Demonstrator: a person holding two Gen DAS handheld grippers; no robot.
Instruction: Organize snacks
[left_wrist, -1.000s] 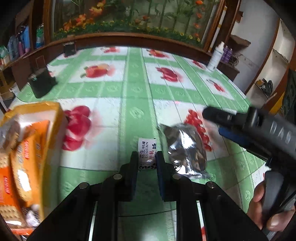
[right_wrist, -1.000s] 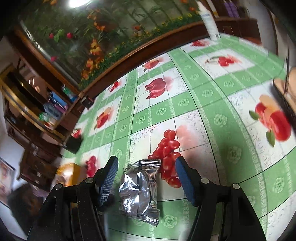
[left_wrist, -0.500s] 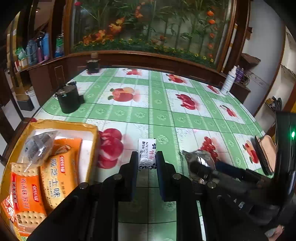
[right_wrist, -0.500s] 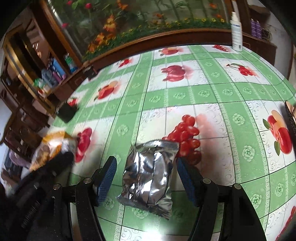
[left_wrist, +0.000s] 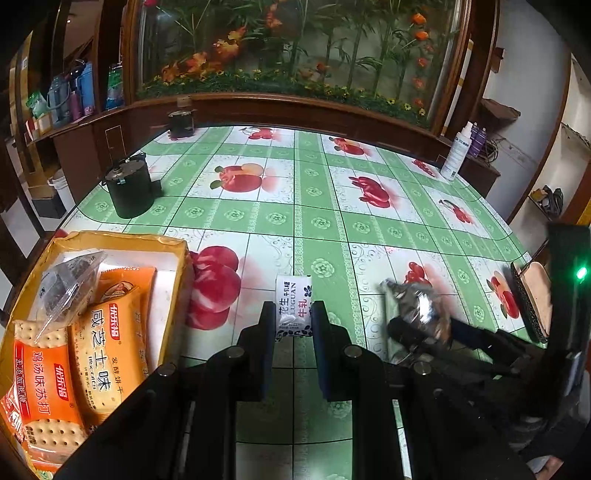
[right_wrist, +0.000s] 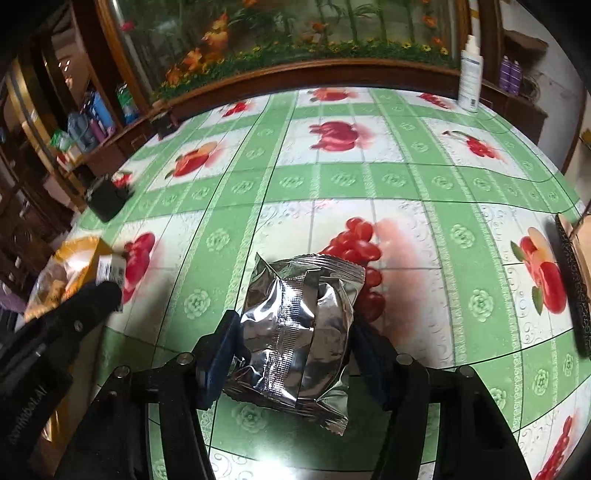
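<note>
Three packets in yellow box (left_wrist: 177, 266), left gripper (left_wrist: 293, 321) pinching candy (left_wrist: 293, 306), right gripper (right_wrist: 295, 343) closing around foil pack (right_wrist: 295, 328).

Counted across both wrist views:
- 2 grippers: left gripper (left_wrist: 293, 317), right gripper (right_wrist: 291, 332)
- 1 small white candy packet (left_wrist: 293, 310)
- 1 silver foil pouch (right_wrist: 295, 325)
- 1 yellow box (left_wrist: 173, 280)
- In the box: 2 orange cracker packs (left_wrist: 110, 339) (left_wrist: 44, 384), 1 clear bag (left_wrist: 66, 288); red wrapper at bottom edge, too cut off to count
- 2 black pots (left_wrist: 129, 188) (left_wrist: 181, 120)
- 1 white spray bottle (left_wrist: 456, 155)
- 2 purple bottles (right_wrist: 509, 75)
- 1 green fruit-print tablecloth (left_wrist: 321, 221)
</note>
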